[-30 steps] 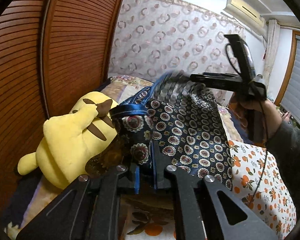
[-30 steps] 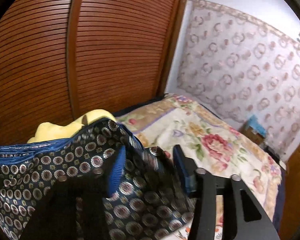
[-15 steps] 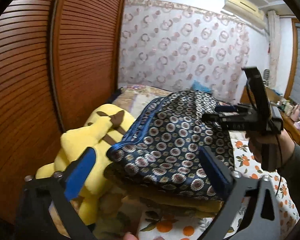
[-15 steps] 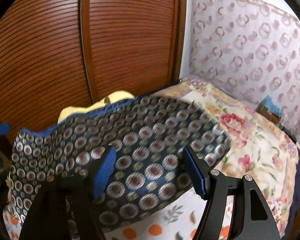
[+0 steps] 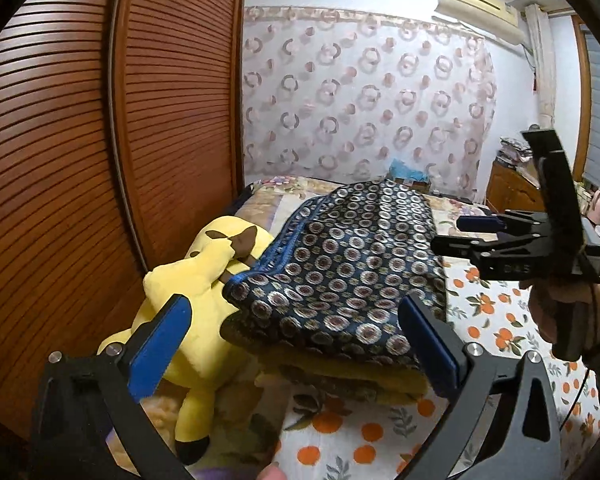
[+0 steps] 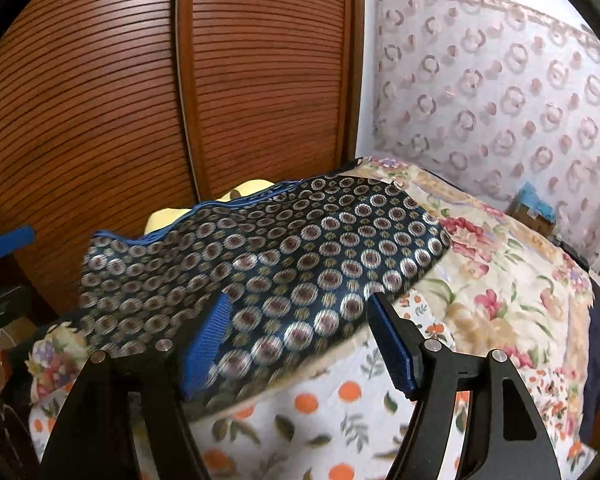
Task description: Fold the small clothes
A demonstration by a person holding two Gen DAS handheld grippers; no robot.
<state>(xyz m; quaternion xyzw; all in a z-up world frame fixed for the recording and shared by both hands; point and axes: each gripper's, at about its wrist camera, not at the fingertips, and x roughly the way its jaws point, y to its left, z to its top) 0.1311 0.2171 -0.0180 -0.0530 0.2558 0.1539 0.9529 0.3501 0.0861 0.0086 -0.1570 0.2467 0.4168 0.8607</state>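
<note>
The folded garment (image 5: 352, 264), dark navy with rows of round medallions and a bright blue trimmed edge, lies in a flat stack on the bed (image 5: 492, 320), its left edge resting against a yellow plush toy (image 5: 196, 284). The left gripper (image 5: 296, 344) hangs just in front of it, angled down, its 2 blue pads spread wide and released, gripping nothing. The right gripper (image 6: 300, 344) is also angled down, jaws apart and empty over the cloth's near edge.
</note>
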